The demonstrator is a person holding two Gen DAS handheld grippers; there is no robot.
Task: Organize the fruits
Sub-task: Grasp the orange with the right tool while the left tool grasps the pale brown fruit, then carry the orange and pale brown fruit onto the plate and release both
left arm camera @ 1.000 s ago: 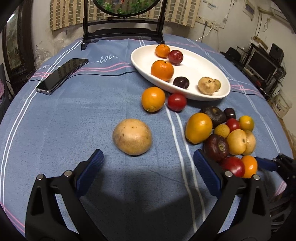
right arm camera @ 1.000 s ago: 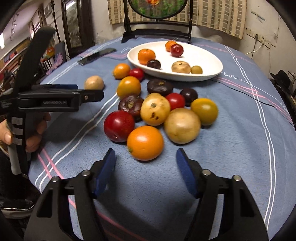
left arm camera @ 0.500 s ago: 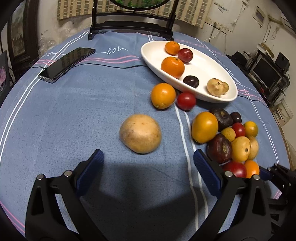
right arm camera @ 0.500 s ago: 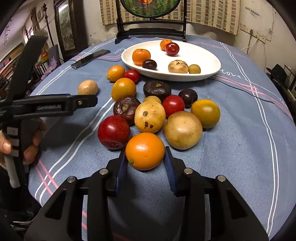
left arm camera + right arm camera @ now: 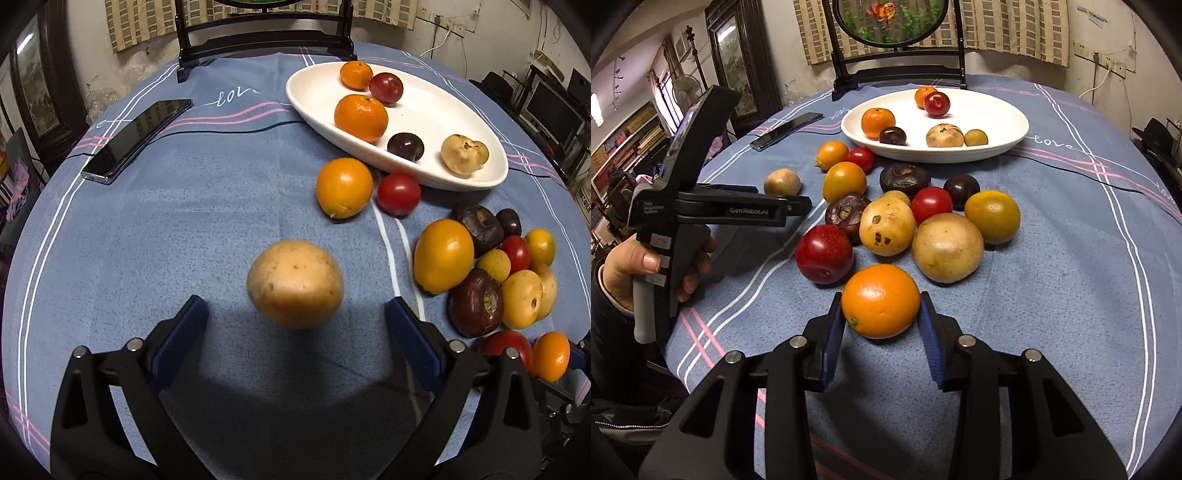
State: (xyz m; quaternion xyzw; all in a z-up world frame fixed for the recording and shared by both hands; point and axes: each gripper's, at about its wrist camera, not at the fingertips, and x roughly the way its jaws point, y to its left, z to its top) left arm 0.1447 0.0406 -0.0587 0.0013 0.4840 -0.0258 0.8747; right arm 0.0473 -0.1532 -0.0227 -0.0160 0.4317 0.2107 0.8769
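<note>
In the right wrist view my right gripper (image 5: 881, 308) is shut on an orange (image 5: 881, 300) at the near edge of a fruit cluster, both blue pads pressed on its sides. Just behind it lie a red plum (image 5: 824, 254) and a tan round fruit (image 5: 947, 246). In the left wrist view my left gripper (image 5: 295, 325) stands open, with a lone tan fruit (image 5: 294, 283) on the cloth just ahead of its fingertips, untouched. The white oval plate (image 5: 424, 107) at the far right holds several fruits.
A black phone (image 5: 136, 140) lies at the far left of the blue tablecloth. A dark wooden stand (image 5: 897, 75) rises behind the plate. A person's hand (image 5: 631, 269) grips the left tool at the table's left edge. Loose fruits (image 5: 487, 266) crowd the right.
My right gripper has come forward and shut on the orange. The left gripper has edged nearer the lone tan fruit and stays open.
</note>
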